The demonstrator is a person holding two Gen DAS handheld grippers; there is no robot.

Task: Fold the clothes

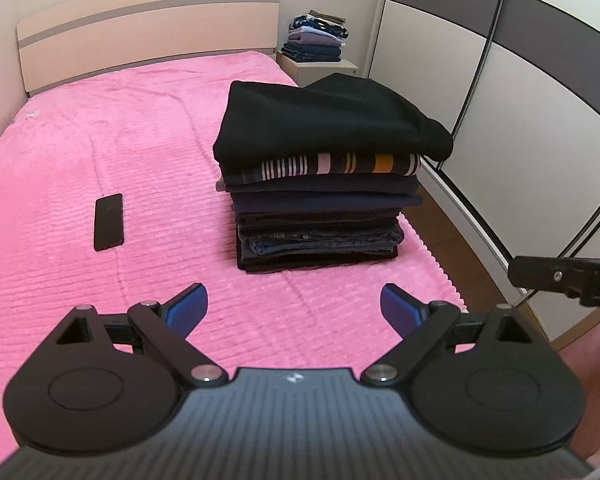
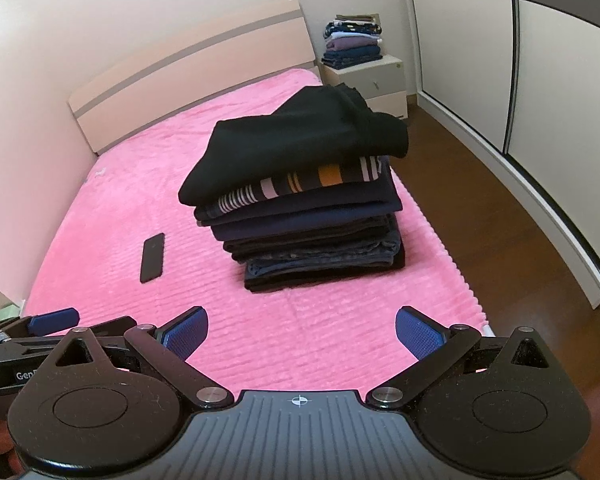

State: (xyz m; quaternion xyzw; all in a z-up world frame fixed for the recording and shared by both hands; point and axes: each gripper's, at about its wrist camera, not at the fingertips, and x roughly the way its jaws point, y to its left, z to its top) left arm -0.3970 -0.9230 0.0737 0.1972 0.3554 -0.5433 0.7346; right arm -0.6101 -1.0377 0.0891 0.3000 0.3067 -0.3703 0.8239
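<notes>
Clothes sit in a tall folded stack [image 1: 320, 184] on the pink bed [image 1: 100, 140], toward its right edge and ahead of both grippers. Top layer is a black garment [image 1: 324, 120], bulkier and looser than the rest, its far corner humped up and one end drooping over the stack's right side. Under it: a striped piece [image 1: 340, 166], then dark navy layers, then denim near the bottom. You hold the left gripper [image 1: 294, 308] low over bare bedspread, fingers [image 1: 190, 304] spread wide, nothing between them. The right gripper [image 2: 302, 332] is likewise released and empty, just beside the left one. Handling, judged: the black piece looks soft and limp, light enough to lift alone, but it will sag and drag the striped layer if pulled sideways. Take it at the overhanging right end or two near corners, pinching one layer only. The denim looks heavier and stiffer; leave it as base. A dark phone [image 1: 109, 222] lies flat on the bedspread left of the stack, apart from it. On the nightstand [image 2: 374, 76] beyond the bed, a second folded pile [image 2: 354, 42] rests.
</notes>
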